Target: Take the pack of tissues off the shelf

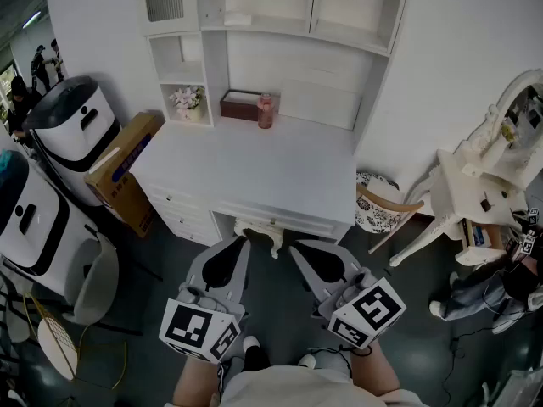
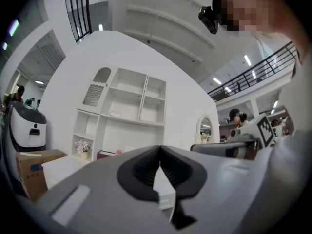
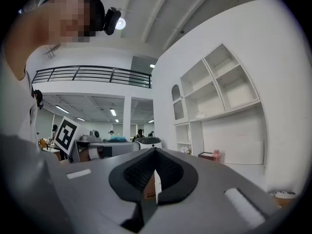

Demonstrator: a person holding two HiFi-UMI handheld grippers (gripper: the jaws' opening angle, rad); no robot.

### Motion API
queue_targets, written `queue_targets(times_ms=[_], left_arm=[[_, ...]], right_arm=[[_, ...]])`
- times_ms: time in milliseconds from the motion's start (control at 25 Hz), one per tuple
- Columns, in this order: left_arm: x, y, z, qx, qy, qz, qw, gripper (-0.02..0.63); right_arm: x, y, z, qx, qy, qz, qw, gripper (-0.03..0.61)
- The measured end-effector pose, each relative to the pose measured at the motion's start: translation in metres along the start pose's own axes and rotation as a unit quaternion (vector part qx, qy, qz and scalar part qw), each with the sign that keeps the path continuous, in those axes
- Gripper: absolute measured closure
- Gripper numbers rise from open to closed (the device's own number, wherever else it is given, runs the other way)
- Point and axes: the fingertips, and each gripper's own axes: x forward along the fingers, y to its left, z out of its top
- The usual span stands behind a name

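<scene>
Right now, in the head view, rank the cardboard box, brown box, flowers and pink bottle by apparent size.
1. cardboard box, clearly largest.
2. brown box and flowers: too alike to rank.
3. pink bottle, smallest.

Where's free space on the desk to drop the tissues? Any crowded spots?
The desk top is bare across its front and right, from the pink bottle to the right wall. Crowded only at back left: brown box with the bottle beside it, flowers in the cubby. The pack of tissues has bare shelf to its right.
</scene>
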Motion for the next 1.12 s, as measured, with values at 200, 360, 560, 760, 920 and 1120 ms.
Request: queue_targets(times_ms=[200,360,560,760,920,1120], left_arm=[[-0.001,0.009,-0.004,-0.010,0.006,-0.004,0.9999,0.614],[0.001,0.023,-0.002,-0.013,0.004,-0.009,0.9999,0.614],[0.003,0.045,0.003,-0.003,0.005,-0.015,0.9999,0.614],[-0.003,0.072,0.008,0.005,0.003,-0.023,0.9997,0.614],[-0.006,0.089,0.010,0.012,-0.003,-0.031,0.9995,0.612],[0.001,0.096,0.007,0.034,-0.003,-0.038,0.9987,0.612]], right_arm=[[0.010,0.003,-0.003,0.004,0.003,-0.002,1.000,0.578],[0.025,0.005,-0.003,0.005,0.003,-0.005,1.000,0.578],[0.049,0.010,0.000,0.004,-0.004,-0.006,1.000,0.578],[0.073,0.024,0.002,0.011,-0.015,-0.011,1.000,0.578],[0.085,0.032,0.001,0.002,-0.022,-0.023,0.999,0.578],[0.094,0.028,0.003,-0.007,-0.025,-0.027,0.999,0.578]])
